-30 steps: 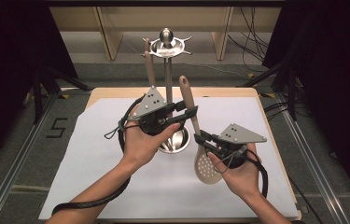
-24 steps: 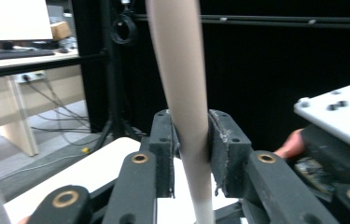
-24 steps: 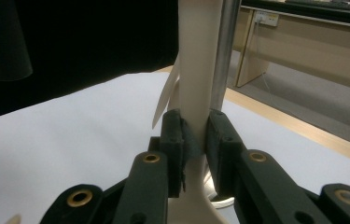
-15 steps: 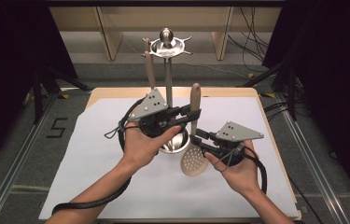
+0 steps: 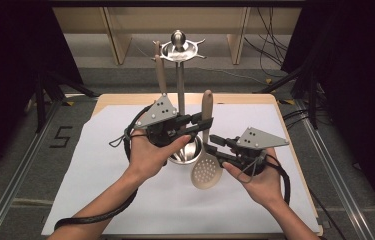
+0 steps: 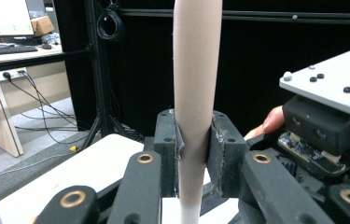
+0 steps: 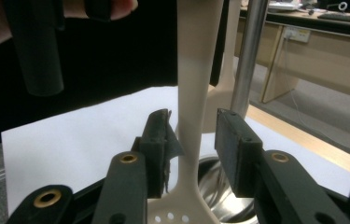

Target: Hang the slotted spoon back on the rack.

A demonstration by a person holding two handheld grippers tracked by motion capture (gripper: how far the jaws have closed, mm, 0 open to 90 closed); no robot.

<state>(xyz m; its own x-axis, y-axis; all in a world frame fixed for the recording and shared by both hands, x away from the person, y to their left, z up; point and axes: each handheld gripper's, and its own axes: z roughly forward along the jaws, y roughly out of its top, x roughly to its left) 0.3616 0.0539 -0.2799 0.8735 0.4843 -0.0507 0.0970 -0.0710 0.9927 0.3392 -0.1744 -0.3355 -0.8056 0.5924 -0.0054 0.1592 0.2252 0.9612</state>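
- The left tool (image 5: 202, 121) clamps the pale handle of the slotted spoon (image 5: 205, 150), its pads pressed on both sides of the handle (image 6: 196, 93), which rises upright between them.
- The right tool (image 5: 214, 144) has just been opening; the spoon's neck (image 7: 192, 116) stands between its jaws with a gap on each side, so nothing is gripped.
- The spoon hangs near the middle of the table (image 5: 285, 145), its perforated bowl just above the white sheet (image 5: 95, 165) and just beside the steel cup (image 5: 187, 150).
- From the cup rises the metal stand (image 5: 179, 75), with a second wooden handle (image 5: 160, 70) hanging from its top.
- The sheet covers nearly the whole table, leaving the wooden far and right edges bare.
- Around the table lie grey floor, black drapes, tripod legs, cables and pale wooden furniture at the far side.
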